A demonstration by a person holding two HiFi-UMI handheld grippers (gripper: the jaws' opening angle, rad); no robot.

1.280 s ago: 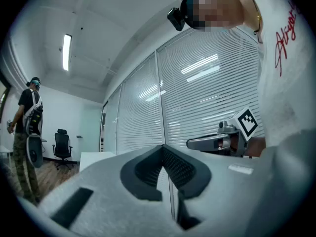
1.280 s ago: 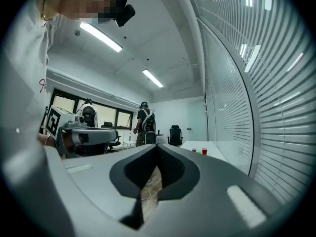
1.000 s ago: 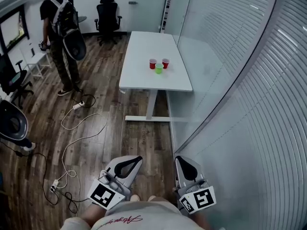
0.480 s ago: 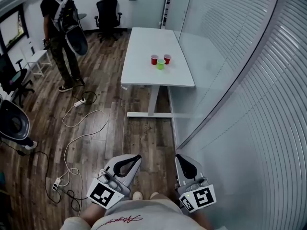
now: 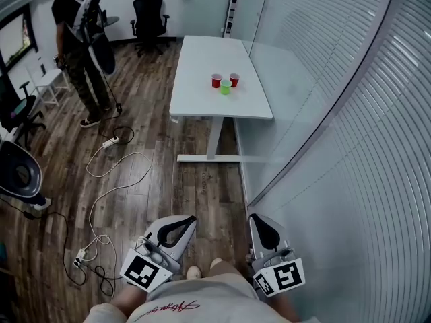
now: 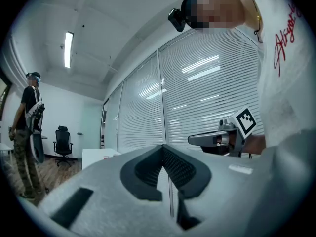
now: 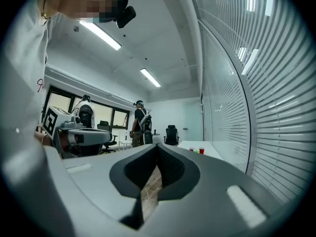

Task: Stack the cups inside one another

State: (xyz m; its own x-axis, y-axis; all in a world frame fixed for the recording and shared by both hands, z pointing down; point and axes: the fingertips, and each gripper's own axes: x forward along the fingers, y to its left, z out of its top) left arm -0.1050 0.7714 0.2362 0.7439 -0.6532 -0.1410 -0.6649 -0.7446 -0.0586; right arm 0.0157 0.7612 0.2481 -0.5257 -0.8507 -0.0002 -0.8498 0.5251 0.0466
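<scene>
Red and green plastic stands far ahead of both grippers: a red cup [image 5: 216,81], a second red cup [image 5: 234,79] and a green cup [image 5: 225,87] cluster unstacked on the white worktop [image 5: 202,59]. In the head view my left gripper [image 5: 188,221] and right gripper [image 5: 258,221] hang side by side close to my body over the wooden floor [image 5: 202,187], which I judge means I have yet to walk up. A cable [image 5: 114,194] trails left of the left gripper, and a person [image 5: 75,39] stands far ahead on that side; neither blocks the straight path.

In the left gripper view the jaws meet with nothing between them.

In the right gripper view the jaws are likewise closed and empty. The cups show tiny, far ahead, just right of them, beside the blinds [image 7: 256,83].
</scene>
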